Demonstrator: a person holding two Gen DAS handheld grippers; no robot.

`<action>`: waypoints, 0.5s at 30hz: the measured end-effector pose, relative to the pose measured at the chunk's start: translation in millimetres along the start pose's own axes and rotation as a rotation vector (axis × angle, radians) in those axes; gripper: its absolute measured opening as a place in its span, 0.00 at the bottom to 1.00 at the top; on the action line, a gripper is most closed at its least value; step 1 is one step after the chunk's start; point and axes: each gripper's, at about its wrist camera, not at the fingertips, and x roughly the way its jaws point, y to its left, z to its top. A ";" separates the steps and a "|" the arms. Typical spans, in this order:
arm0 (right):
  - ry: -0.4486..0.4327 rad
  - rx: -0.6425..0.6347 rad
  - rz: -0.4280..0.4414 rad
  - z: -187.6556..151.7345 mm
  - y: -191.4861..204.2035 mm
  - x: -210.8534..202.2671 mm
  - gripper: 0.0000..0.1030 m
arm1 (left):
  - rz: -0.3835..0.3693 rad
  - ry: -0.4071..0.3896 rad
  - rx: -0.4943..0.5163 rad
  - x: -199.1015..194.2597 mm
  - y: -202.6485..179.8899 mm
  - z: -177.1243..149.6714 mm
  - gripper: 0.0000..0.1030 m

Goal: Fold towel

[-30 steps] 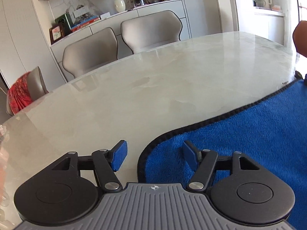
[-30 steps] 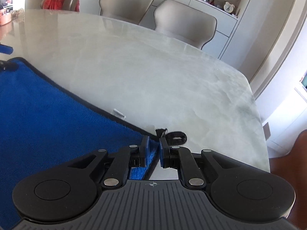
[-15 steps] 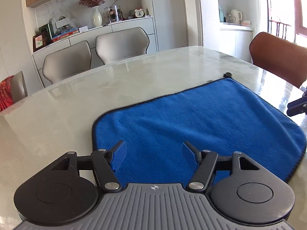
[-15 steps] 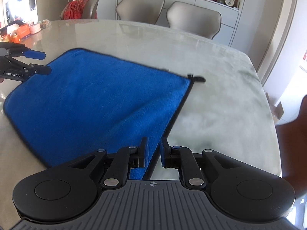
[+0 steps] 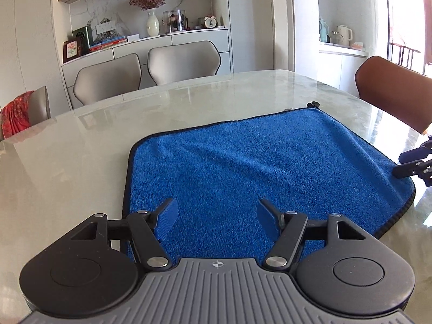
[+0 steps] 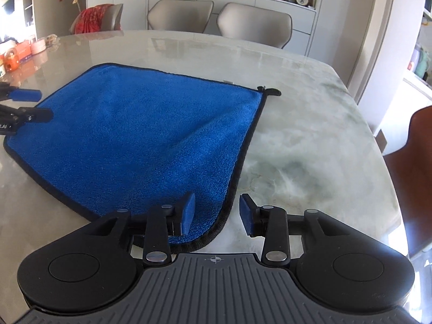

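Note:
A blue towel (image 5: pixel 256 167) with a black hem lies spread flat on the marble table (image 5: pixel 81 148). It also shows in the right wrist view (image 6: pixel 140 132). My left gripper (image 5: pixel 216 216) is open and empty above the towel's near left corner. My right gripper (image 6: pixel 217 212) is open and empty over the towel's near right corner, with the black hem between its fingers. A low ridge runs across the towel toward that corner. Each gripper shows at the edge of the other's view: the right gripper (image 5: pixel 413 162) and the left gripper (image 6: pixel 25 105).
Two grey chairs (image 5: pixel 145 73) stand at the table's far side. A brown chair (image 5: pixel 391 91) stands at the right. A chair with a red cloth (image 6: pixel 94 17) and small orange items (image 6: pixel 16 56) are at the far left.
My right gripper was shut on the towel's corner and has opened, letting it go. Both grippers have pulled back toward me and the towel now lies flat.

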 end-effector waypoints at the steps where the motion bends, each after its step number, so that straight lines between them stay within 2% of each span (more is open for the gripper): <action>1: -0.001 0.012 0.004 -0.7 -1.3 0.0 0.36 | 0.006 0.004 0.003 0.4 0.1 -1.1 0.67; 5: -0.013 0.060 0.032 -6.8 -7.7 -0.2 0.36 | 0.021 0.011 0.011 1.8 -1.3 -3.9 0.67; 8: -0.025 0.048 0.040 -9.6 -7.7 -0.3 0.34 | 0.013 0.023 0.003 3.2 -0.4 -6.7 0.67; 12: -0.037 0.030 0.053 -12.6 -4.7 -2.2 0.15 | 0.018 0.040 0.009 6.1 -0.8 -11.6 0.67; 15: -0.040 -0.003 0.025 -15.5 -2.1 -5.1 0.11 | 0.017 0.045 0.002 6.7 0.7 -14.2 0.68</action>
